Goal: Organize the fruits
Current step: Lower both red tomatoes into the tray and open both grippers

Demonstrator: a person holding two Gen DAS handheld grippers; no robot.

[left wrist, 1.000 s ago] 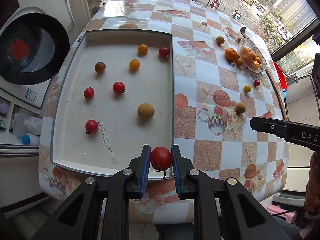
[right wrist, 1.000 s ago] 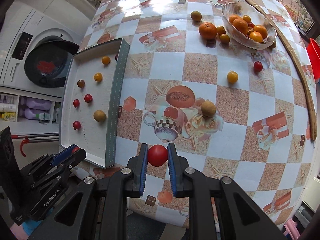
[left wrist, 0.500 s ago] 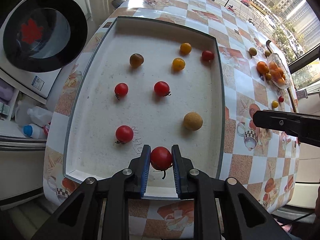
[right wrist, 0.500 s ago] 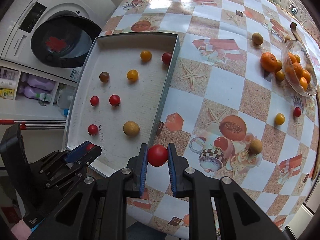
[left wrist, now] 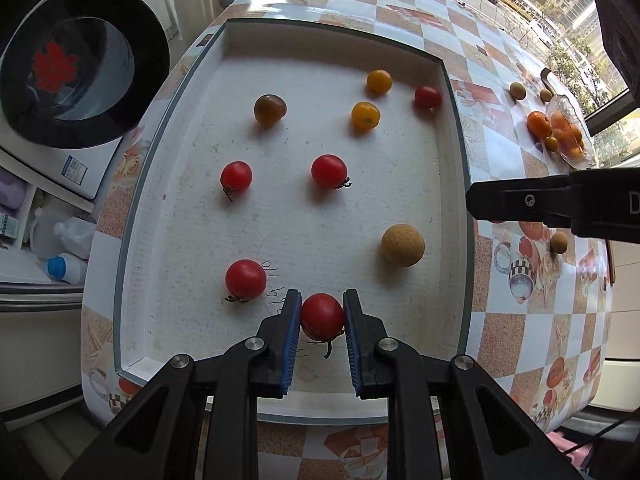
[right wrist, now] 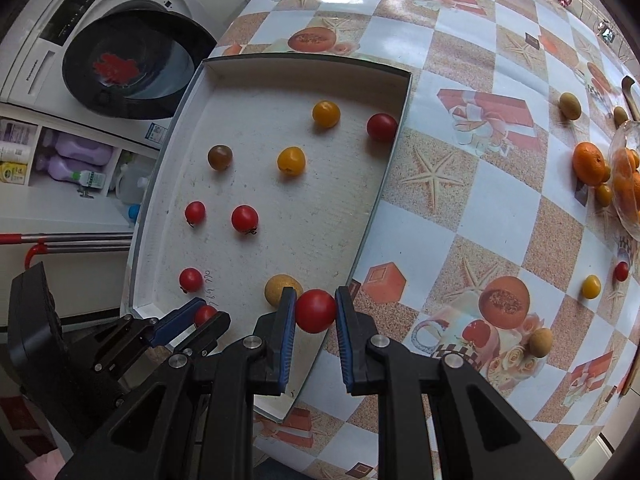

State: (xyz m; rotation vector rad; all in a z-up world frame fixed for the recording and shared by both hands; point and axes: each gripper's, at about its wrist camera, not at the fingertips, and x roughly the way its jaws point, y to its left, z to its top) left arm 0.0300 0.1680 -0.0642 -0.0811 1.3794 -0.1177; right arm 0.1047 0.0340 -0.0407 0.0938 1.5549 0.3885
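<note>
my left gripper [left wrist: 322,316] pinches a smooth round red tomato with stem [left wrist: 322,315], low over the near end of the white foam-lined tray [left wrist: 456,208] | my right gripper [right wrist: 315,311] pinches a stemless glossy red tomato [right wrist: 315,310] above the tray's right rim | ahead of left jaws: red tomatoes, yellow ones, rough tan ball [left wrist: 402,245]

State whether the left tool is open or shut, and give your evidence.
Shut on a red tomato. In the left wrist view, both blue pads of the left tool press against its sides, above the white tray.
</note>
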